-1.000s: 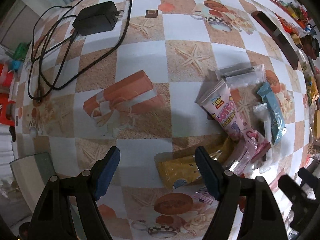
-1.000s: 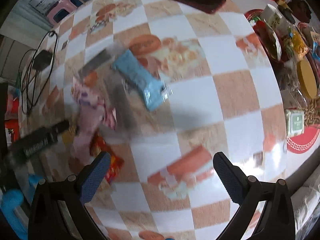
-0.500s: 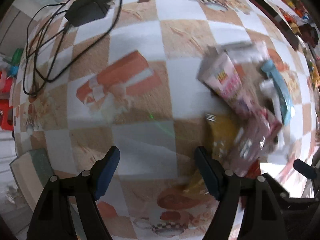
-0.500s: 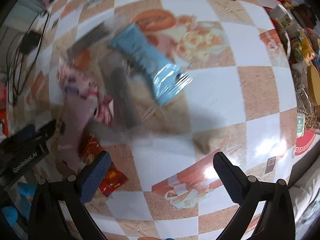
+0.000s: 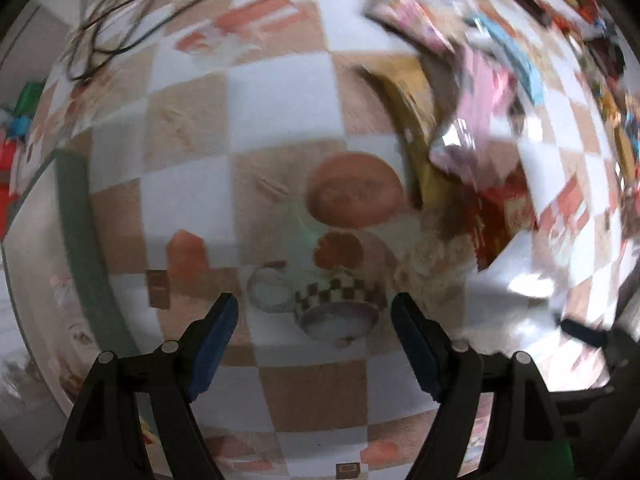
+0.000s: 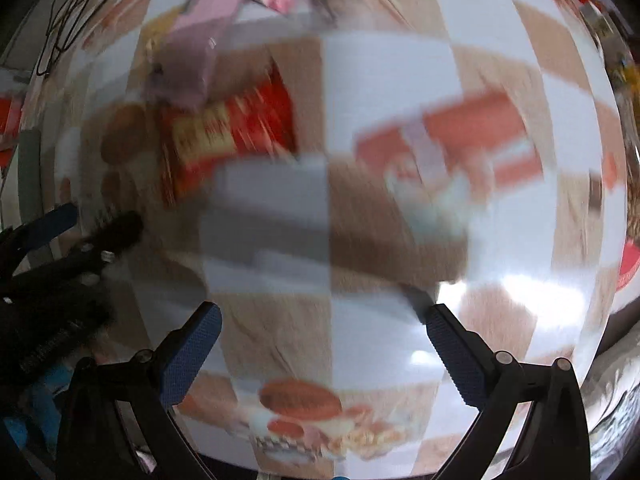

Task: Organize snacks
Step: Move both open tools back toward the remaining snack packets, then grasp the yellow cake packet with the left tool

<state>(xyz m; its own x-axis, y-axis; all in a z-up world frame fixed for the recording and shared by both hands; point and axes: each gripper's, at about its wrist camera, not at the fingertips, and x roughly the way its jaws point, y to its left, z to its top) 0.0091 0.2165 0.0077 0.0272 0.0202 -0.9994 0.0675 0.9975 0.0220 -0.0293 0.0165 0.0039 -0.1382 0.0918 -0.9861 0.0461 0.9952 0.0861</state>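
Both views are smeared by motion blur, so fine detail is lost. The left claw (image 5: 312, 320) points down at the counter (image 5: 280, 108) with its blue ribbed pads spread wide and nothing between them; directly beneath it lies only the glossy checked cloth, tan and white squares printed with bread and cups. The snacks sit ahead of it and to its right in a loose heap: a long pink packet (image 5: 416, 20), a yellow packet (image 5: 416, 136) partly under a crinkly pink-and-clear wrapper (image 5: 476, 112), a flat red packet (image 5: 508, 216) nearest the claw, and a pale blue wrapper (image 5: 516, 56) beyond. A thin black cable (image 5: 120, 28) loops far ahead to the left. The right claw (image 6: 324, 336) is likewise wide and empty over bare cloth; the red packet (image 6: 232, 132) and pink packet (image 6: 208, 36) lie ahead to its left.
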